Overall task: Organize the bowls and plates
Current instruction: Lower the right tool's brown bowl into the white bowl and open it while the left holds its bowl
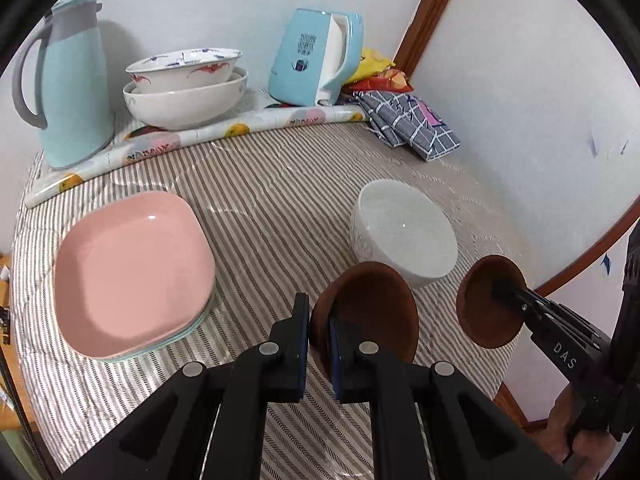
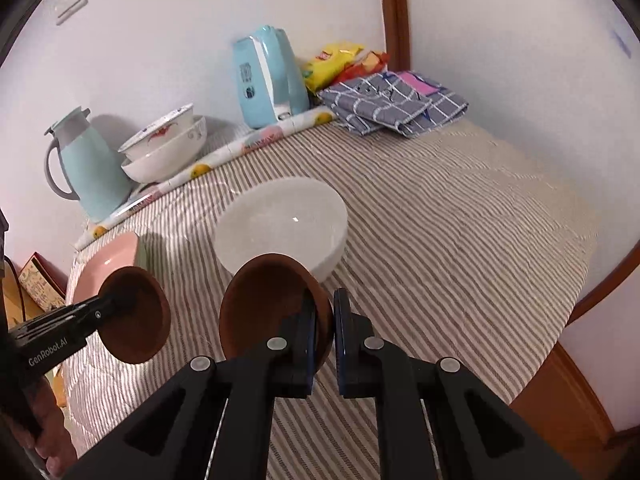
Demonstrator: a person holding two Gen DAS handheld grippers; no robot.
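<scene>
Two small brown bowls hang above the striped table, one in each gripper. My left gripper is shut on the rim of one brown bowl, tilted on its side. The right gripper pinches the other brown bowl further right. In the right wrist view my right gripper is shut on its brown bowl, and the left gripper holds its bowl. A white bowl stands just beyond both. A pink square plate tops a short stack at the left.
At the back stand a light-blue jug, two nested patterned bowls, a blue kettle, snack bags and a folded checked cloth. A rolled floral cover crosses the table. The round table edge curves at right.
</scene>
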